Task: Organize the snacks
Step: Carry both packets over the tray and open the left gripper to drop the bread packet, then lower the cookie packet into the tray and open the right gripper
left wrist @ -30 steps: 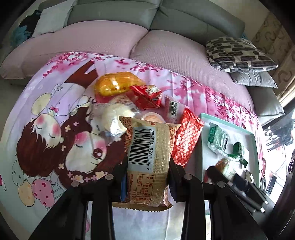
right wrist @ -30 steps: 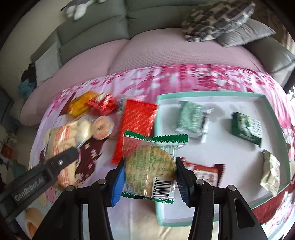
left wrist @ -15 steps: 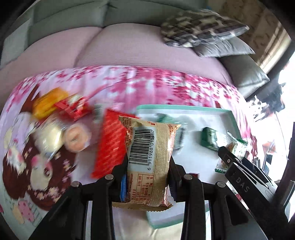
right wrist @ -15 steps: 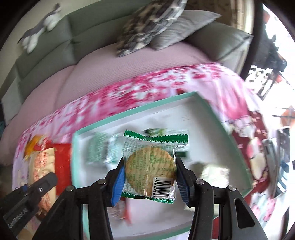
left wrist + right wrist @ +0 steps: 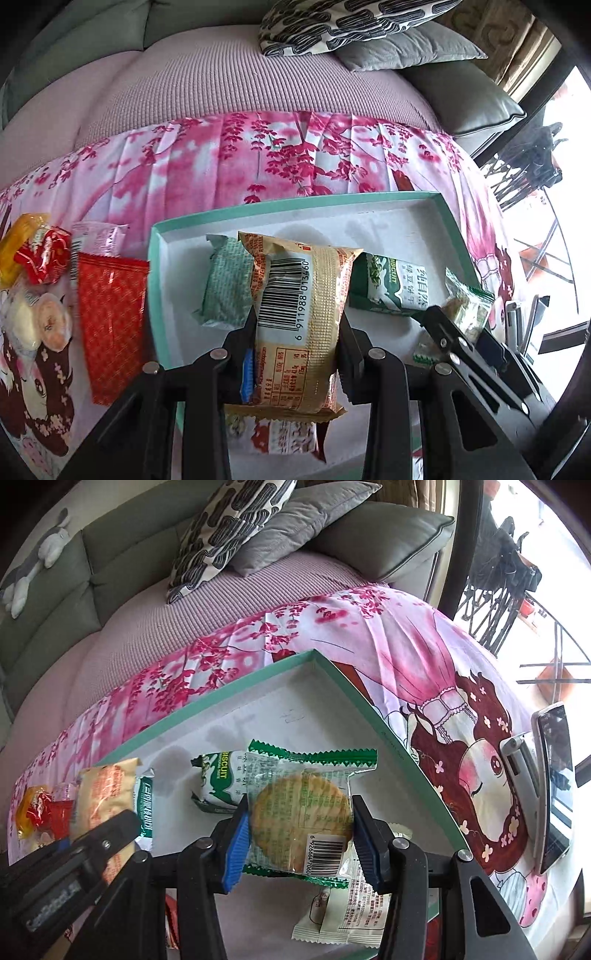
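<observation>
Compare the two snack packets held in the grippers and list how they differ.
The tan packet in the left gripper is opaque, while the biscuit packet in the right gripper is clear and shows a round biscuit. The tan packet is long and narrow; the biscuit packet is squarer, with green zigzag edges. Both show a barcode and are clamped between jaws above the teal-rimmed tray.

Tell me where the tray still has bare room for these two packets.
Tray: the far strip along the back rim is bare, above the green packet and the biscuit pack. The near right corner is crowded by a white packet.
</observation>
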Demonstrator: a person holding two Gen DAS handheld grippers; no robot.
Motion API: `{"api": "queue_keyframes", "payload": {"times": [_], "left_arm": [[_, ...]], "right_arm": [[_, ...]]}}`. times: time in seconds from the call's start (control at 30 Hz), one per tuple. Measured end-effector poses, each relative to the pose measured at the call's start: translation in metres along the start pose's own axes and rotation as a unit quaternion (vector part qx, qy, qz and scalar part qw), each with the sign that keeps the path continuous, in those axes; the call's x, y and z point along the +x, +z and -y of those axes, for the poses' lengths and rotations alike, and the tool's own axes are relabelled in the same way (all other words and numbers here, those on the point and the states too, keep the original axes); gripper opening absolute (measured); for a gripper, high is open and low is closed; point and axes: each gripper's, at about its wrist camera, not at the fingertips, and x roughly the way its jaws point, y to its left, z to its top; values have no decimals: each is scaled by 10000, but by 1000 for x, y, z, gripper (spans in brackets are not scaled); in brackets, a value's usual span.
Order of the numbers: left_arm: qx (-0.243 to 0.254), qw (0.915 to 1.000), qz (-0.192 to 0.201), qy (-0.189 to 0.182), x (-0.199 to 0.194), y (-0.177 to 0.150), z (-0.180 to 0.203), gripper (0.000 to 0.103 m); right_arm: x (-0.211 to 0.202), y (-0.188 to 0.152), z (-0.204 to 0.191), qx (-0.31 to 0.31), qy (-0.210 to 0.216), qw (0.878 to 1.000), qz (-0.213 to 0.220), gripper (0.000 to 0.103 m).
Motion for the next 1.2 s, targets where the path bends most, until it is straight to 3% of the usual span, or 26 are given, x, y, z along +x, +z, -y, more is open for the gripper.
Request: {"api": "queue_keyframes", "payload": {"times": [0.13,0.17,0.3,0.53,0.6,0.73,0.83,0.9,0.97,1.03,1.1,1.2], "left_arm": [[-86,10000,-31,1,5,3,0,40],[-92,10000,-32,-11,5,3,0,48],[-149,9999,12,69,2,3,-2,61],[-246,9995,115,146,-10,-1,-7,64],[-318,9992,187,158,-15,-3,-11,71],[-435,9984,334,168,-26,-3,-17,72],[-529,9975,416,217,-31,-3,-23,74],[-625,9966,457,291,-32,-4,-29,85],[-719,9956,493,333,-33,-5,-37,85],[-828,9944,514,397,-32,-6,-46,85],[-914,9933,495,506,-32,-8,-53,93],[-956,9925,494,580,-32,-12,-63,94]], "right_arm": [[3,0,-2,-30,21,10000,-86,54],[4,-1,-2,-25,34,9999,-126,54],[3,0,2,89,54,9998,-167,58],[-4,-1,-2,28,154,9998,-134,68],[-7,0,-2,25,197,9998,-91,70],[-11,0,-4,-34,234,9997,-30,83],[-12,0,-6,-67,270,9996,-17,83],[-12,0,-6,-63,289,9996,-18,89],[-13,0,-7,-77,329,9994,7,102],[-14,0,-9,-101,360,9993,34,103],[-14,0,-11,-134,394,9991,40,103],[-14,0,-14,-187,409,9990,26,103]]}}
